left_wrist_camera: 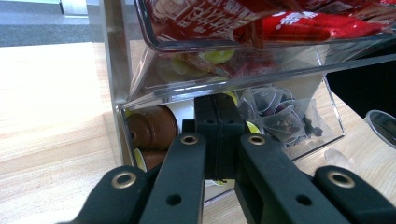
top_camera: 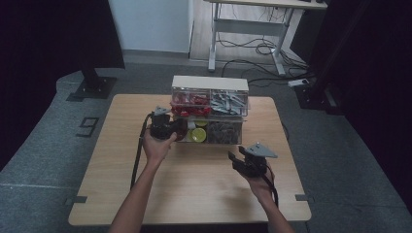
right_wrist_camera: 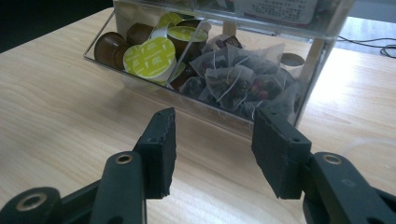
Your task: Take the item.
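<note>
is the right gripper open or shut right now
Open. In the right gripper view its two black fingers stand wide apart with bare table between them, nothing held, pointing at the clear box of tea bags.

Right gripper [right_wrist_camera: 212,149], jaws wide apart, hovers over wood table [right_wrist_camera: 56,107] just before clear bin [right_wrist_camera: 140,91] w/ coffee pods [right_wrist_camera: 148,57] & tea bags [right_wrist_camera: 238,77].

Not much you can actually read here. There's a "9" marked on the grey floor [top_camera: 86,126] left of the bench. The red packets [left_wrist_camera: 280,21] in the upper bin have white lettering, but it's too blurry to make out.
</note>
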A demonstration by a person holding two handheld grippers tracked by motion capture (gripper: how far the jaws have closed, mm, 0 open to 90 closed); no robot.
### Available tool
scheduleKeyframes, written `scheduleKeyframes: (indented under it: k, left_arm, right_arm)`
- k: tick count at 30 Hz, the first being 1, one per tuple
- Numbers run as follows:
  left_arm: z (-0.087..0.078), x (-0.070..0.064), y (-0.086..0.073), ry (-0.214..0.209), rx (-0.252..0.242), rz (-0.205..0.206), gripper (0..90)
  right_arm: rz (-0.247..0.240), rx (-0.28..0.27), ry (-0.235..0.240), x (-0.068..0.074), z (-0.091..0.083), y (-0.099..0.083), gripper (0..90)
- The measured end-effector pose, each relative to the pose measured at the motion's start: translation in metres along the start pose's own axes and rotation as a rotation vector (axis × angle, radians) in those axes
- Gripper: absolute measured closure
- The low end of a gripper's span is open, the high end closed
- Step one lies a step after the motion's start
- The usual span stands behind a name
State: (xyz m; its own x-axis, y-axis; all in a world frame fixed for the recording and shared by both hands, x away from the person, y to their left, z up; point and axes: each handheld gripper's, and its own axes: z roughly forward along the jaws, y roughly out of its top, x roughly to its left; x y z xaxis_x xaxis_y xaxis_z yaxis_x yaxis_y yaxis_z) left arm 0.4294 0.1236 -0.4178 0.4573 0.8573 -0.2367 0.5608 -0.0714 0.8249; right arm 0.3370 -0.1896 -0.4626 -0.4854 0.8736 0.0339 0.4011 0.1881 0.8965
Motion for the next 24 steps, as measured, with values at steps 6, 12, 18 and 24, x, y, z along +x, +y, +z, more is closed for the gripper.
scheduleKeyframes:
  k: [6,12,18,24]
  left_arm:
    - [0.0,0.0,0.0,-0.002,-0.002,-0.004,90.0]
    - [0.002,0.0,0.0,-0.003,0.003,-0.002,90.0]
    - [0.002,-0.001,0.0,-0.002,0.002,-0.004,90.0]
    - [0.003,-0.002,0.001,-0.002,0.009,-0.001,90.0]
  right_arm:
    - [-0.005,0.011,0.011,0.003,0.013,0.007,49.4]
    - [-0.013,0.015,0.012,0.006,0.022,0.015,49.4]
    - [-0.01,0.022,0.006,0.008,0.032,0.019,49.6]
    - [-0.035,0.034,0.005,0.013,0.041,0.022,49.7]
